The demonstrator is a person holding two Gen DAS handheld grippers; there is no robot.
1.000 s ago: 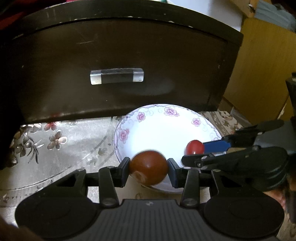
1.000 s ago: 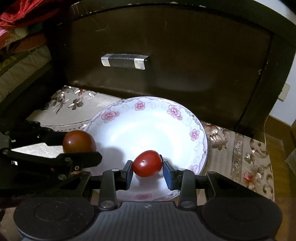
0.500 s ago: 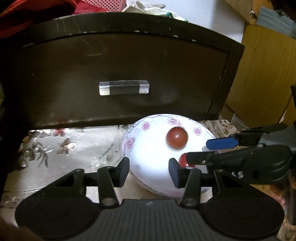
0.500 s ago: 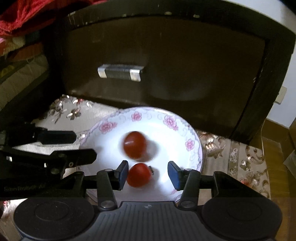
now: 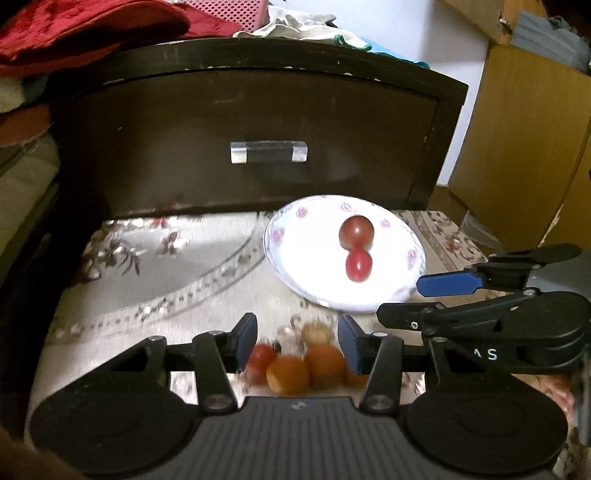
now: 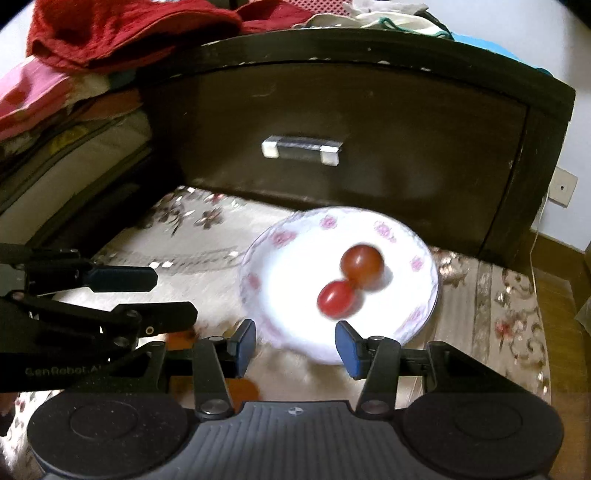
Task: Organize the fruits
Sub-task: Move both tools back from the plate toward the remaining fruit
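A white floral plate [image 5: 317, 291] [image 6: 424, 314] sits on the patterned cloth and holds two tomatoes side by side: a darker round one [image 5: 356, 229] [image 6: 361, 263] and a brighter red one [image 5: 358, 265] [image 6: 336, 298]. My left gripper [image 5: 297, 343] is open and empty, pulled back over a blurred cluster of small orange and red fruits [image 5: 295, 363] on the cloth. My right gripper [image 6: 295, 343] is open and empty at the plate's near rim. Each gripper shows in the other's view, the right one [image 5: 480, 299] and the left one [image 6: 92, 299].
A dark wooden drawer front [image 5: 258, 140] with a metal handle [image 5: 268, 152] stands right behind the plate. Red cloth and clothes [image 6: 129, 29] lie on top of it. A yellow wooden cabinet [image 5: 524, 147] stands at the right.
Both grippers let go of their tomatoes into the plate, opened, and drew back toward me. The loose fruits on the cloth have come into the left wrist view.
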